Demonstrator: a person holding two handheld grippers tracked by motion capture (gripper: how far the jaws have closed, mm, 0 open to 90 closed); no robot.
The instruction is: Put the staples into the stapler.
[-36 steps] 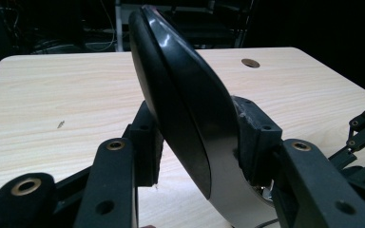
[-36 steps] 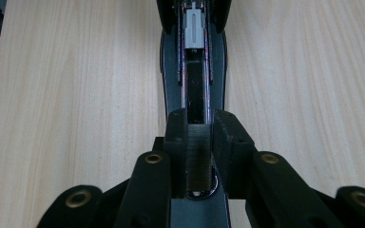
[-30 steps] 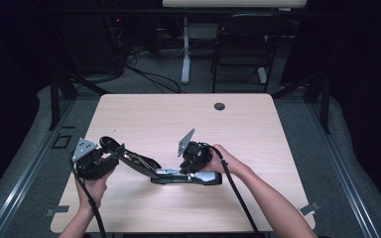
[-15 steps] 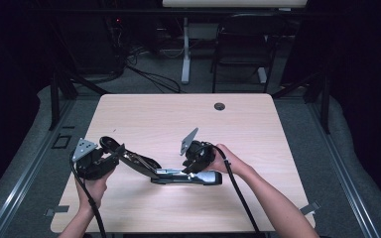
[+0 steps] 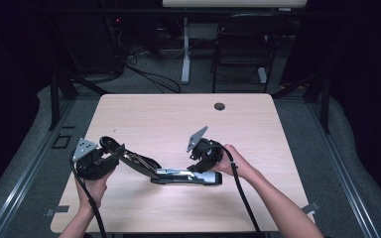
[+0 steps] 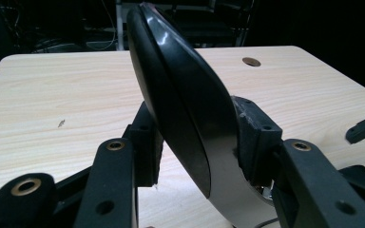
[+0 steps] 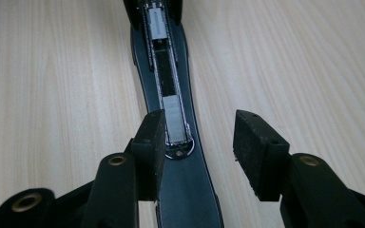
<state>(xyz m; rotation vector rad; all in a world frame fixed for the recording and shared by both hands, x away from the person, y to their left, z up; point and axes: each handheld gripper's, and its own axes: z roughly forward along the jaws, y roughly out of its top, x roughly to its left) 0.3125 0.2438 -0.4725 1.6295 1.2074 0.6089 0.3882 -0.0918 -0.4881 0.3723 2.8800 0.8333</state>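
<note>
Dark floor and cables are framing the pale tabletop [image 5: 144, 114], where an opened stapler [image 5: 178, 174] is lying with its base running left to right. Left tool [image 6: 197, 156] is clenching the raised lid; right tool [image 7: 199, 142], jaws just opening, is straddling the staple channel, released. The hinge is hard to make out.
</note>
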